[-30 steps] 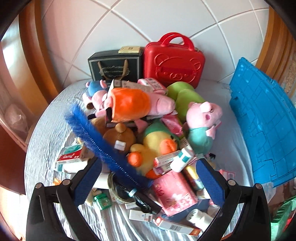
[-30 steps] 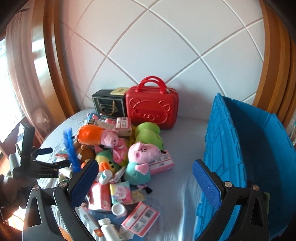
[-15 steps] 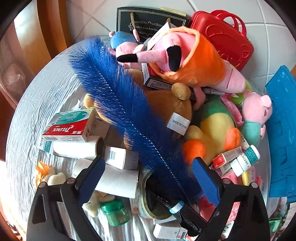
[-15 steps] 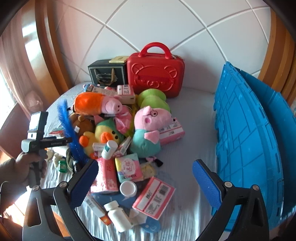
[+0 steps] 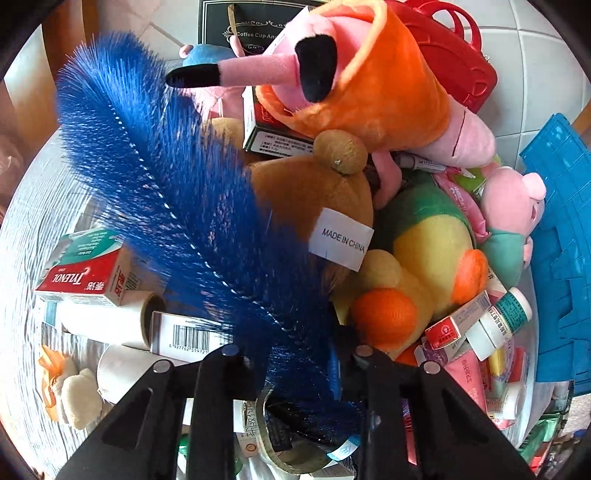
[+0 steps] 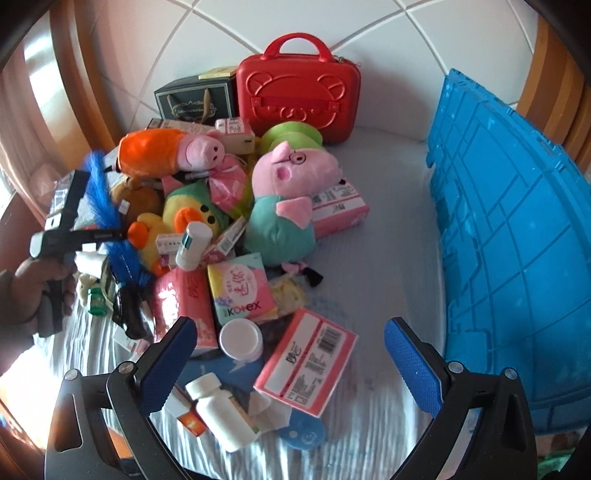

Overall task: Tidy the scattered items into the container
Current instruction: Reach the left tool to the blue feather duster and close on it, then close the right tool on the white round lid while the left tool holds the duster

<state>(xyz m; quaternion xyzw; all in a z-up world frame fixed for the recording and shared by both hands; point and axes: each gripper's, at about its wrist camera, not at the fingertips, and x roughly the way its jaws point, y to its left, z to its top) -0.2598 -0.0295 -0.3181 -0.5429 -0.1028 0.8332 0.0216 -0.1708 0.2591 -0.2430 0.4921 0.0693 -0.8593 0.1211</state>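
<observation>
Pinching the blue brush [image 5: 177, 206] near its base, the left gripper [image 5: 295, 354] has just closed its jaws on it amid the toy pile; the right gripper [image 6: 288, 354] hangs spread above a pink box [image 6: 306, 363], beside the blue crate [image 6: 517, 240].

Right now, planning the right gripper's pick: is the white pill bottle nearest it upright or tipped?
Tipped. The white pill bottle lies on its side on the bedsheet, cap toward the pile, between the open right gripper fingers.

We are looking at a white padded wall [image 6: 280, 14] crossed by diagonal seams, framed by a curved wooden surround [image 6: 79, 110]. Warm daylight is coming in from the left, glowing on a pinkish curtain [image 6: 14, 122].
</observation>
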